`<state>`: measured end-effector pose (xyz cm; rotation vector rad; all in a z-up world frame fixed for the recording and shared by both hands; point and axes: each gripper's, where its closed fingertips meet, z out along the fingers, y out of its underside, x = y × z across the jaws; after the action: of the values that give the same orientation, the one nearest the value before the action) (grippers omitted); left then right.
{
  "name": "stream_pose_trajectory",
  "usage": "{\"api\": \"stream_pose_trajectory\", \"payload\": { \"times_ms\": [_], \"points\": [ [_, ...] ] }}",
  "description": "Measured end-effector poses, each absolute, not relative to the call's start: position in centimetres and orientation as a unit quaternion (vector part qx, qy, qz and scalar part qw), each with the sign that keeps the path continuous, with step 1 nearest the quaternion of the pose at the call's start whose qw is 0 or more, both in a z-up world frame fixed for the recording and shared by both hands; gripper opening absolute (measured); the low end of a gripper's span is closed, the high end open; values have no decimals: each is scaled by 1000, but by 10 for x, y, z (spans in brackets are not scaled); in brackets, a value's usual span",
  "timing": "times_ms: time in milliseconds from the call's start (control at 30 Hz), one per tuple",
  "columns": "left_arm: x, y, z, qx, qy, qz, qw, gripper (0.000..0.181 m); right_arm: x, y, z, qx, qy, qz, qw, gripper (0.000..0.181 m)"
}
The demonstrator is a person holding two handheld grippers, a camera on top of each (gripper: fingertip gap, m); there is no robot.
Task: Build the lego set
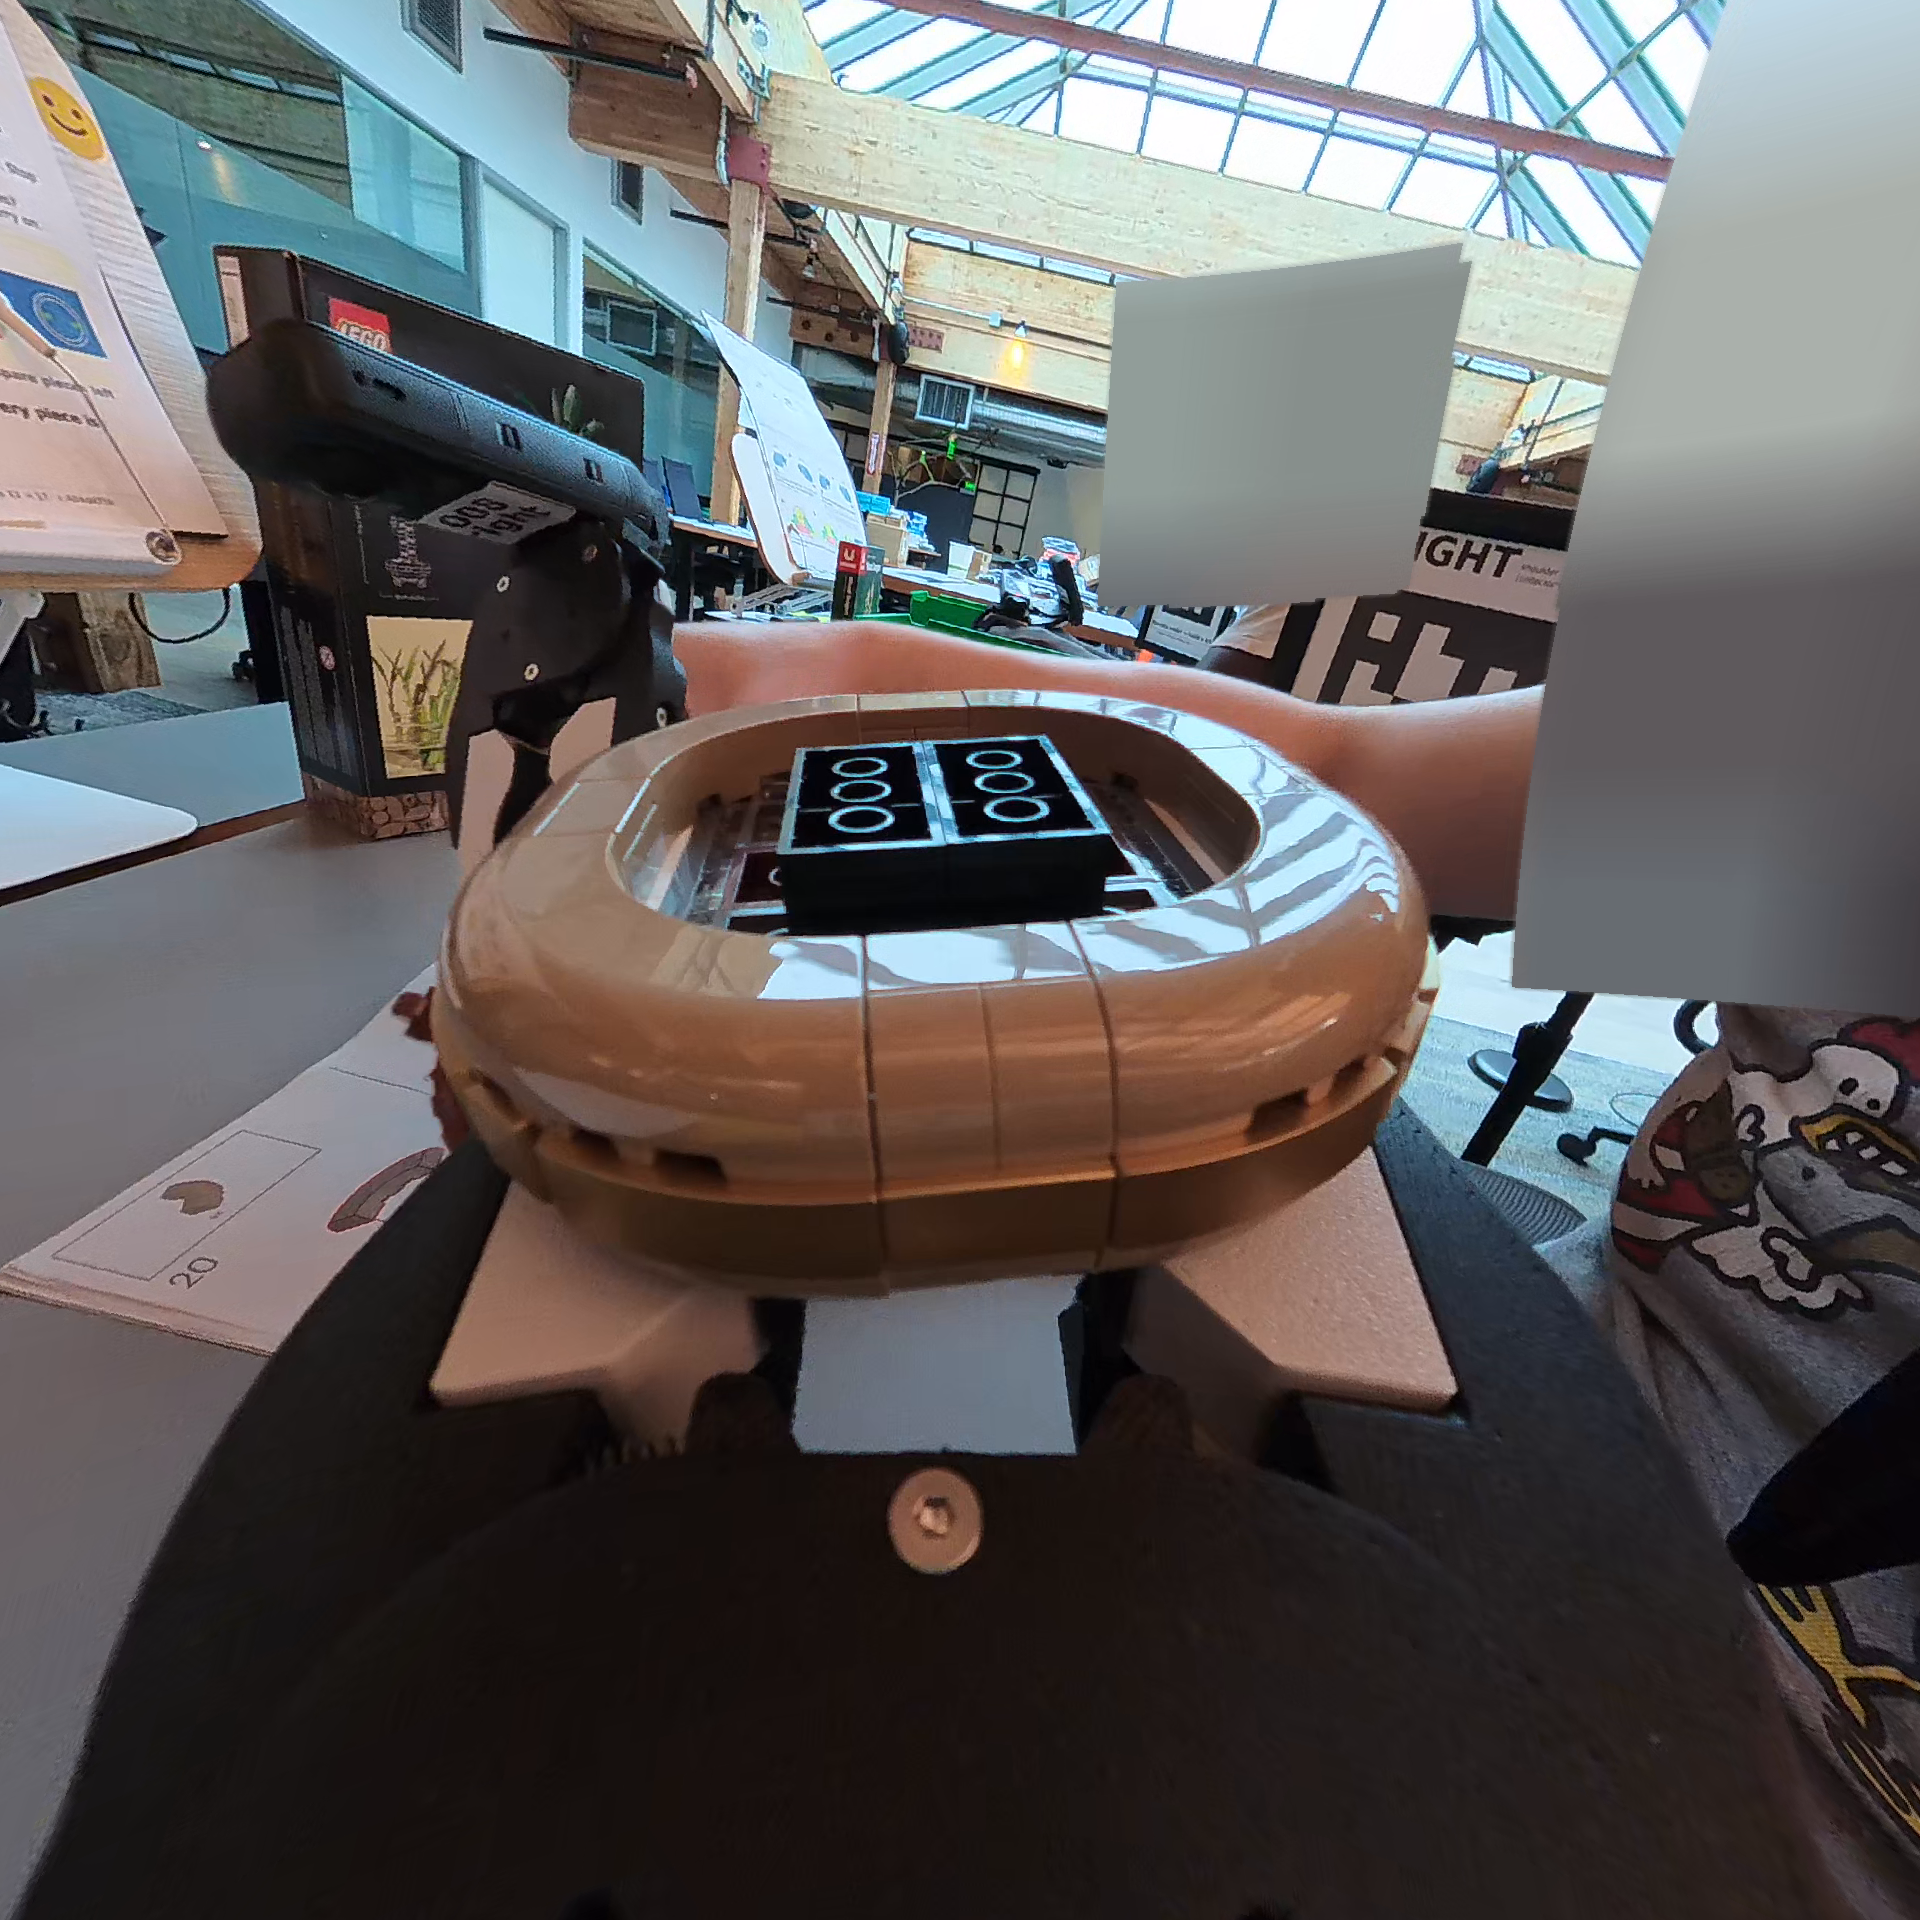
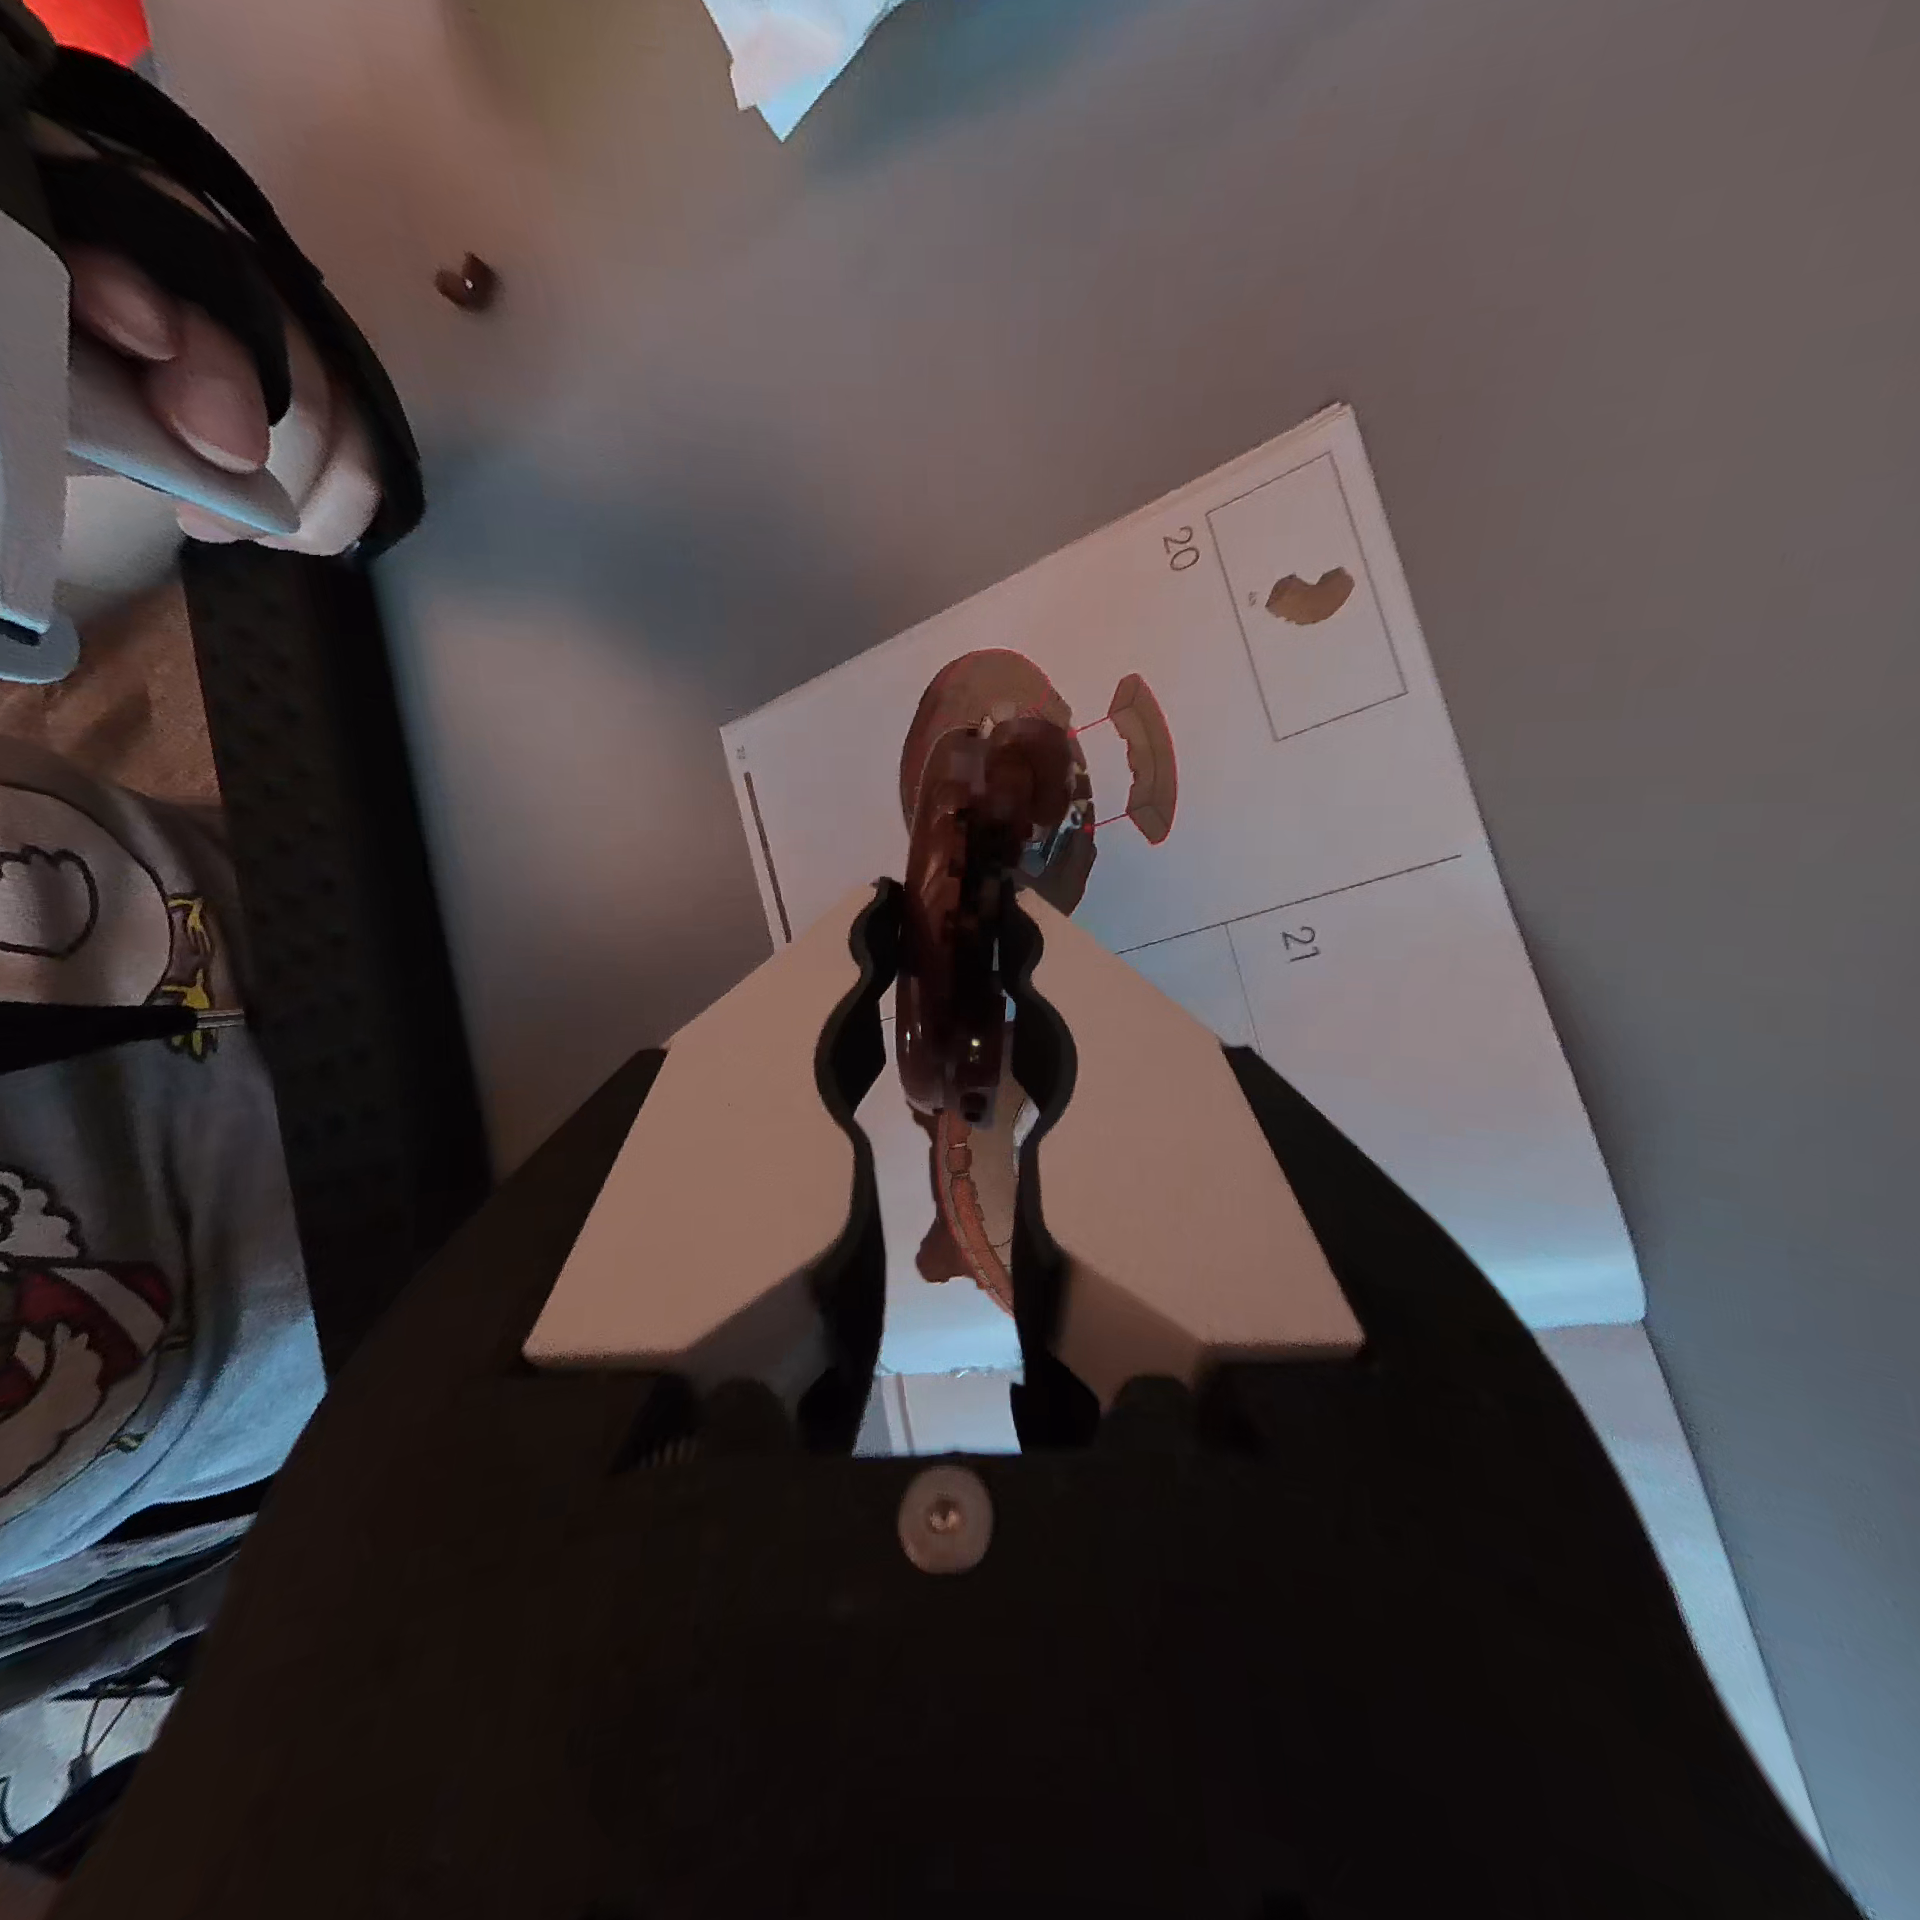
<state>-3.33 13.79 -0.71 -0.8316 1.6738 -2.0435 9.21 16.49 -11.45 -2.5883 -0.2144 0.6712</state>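
My left gripper is shut on a rounded tan lego ring with black bricks in its middle, held above the grey table. The ring hides the fingertips. My right gripper is shut on a thin dark reddish-brown curved lego piece, seen edge-on, above the open instruction booklet. In the left wrist view the right gripper points down just behind the ring's left side. The left gripper's body and a hand show at the right wrist view's upper left.
The booklet lies on the table left of the ring. A dark lego box stands behind. A small brown piece lies on the table. A white plate edge is at far left. A person's printed shirt is at right.
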Motion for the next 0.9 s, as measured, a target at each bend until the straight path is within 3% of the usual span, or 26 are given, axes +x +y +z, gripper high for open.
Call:
{"api": "stream_pose_trajectory", "payload": {
  "times_ms": [267,900],
  "points": [
    [-34,136,-8,-293,598,-723,185,65,83,174,-109,-937,-51,273,212,21],
    [-34,136,-9,-293,601,-722,181,62,95,154,-106,-976,-95,172,95,16]
  ]
}}
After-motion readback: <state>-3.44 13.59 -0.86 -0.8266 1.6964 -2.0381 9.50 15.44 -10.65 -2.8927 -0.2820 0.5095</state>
